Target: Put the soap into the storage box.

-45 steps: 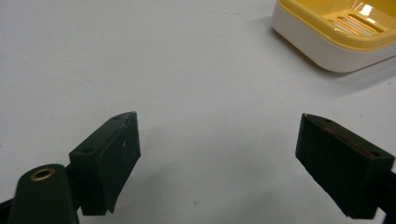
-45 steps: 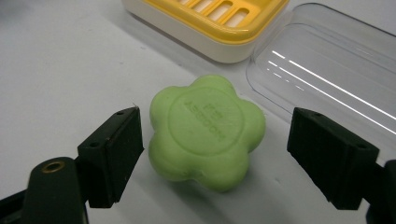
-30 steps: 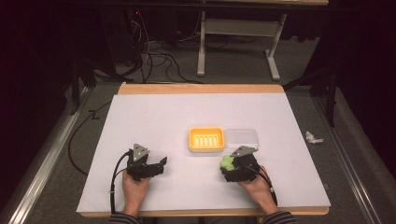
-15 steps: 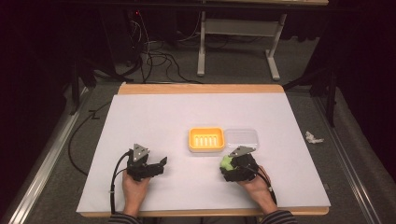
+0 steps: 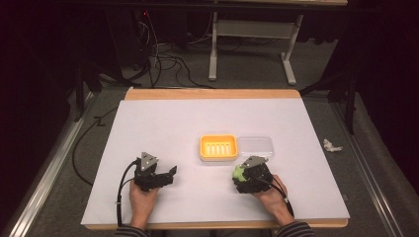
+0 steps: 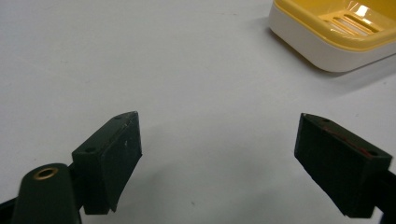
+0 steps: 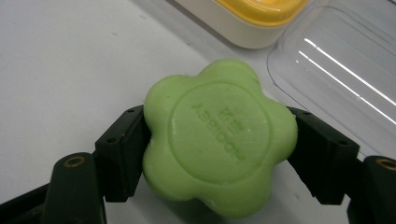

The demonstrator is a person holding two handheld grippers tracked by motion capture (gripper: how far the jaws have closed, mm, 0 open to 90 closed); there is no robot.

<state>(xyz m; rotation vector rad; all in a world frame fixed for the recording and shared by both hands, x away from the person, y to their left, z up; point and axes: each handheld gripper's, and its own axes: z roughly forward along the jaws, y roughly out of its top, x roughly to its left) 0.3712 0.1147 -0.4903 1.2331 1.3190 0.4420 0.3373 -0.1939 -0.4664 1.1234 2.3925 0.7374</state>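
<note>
Right gripper (image 7: pixel 219 154): we see it clamped on green soap (image 7: pixel 219 137), lower right of high view.
Left gripper (image 6: pixel 219 158): jaws wide, nothing btwn.
Soap dish (image 5: pixel 218 147): center, clear lid (image 5: pixel 255 145) touching its right.

Embossed lettering on face of green flower-shaped soap (image 7: pixel 219 135), inside raised circular rim, two lines. Lettering upside down in right gripper view; characters shallow and partly soft, no word read with certainty. Soap also seen in high view (image 5: pixel 239 172), too small there for lettering. Yellow soap dish (image 6: pixel 336 28): no text legible. Clear lid (image 7: pixel 345 70): no marking legible.
</note>
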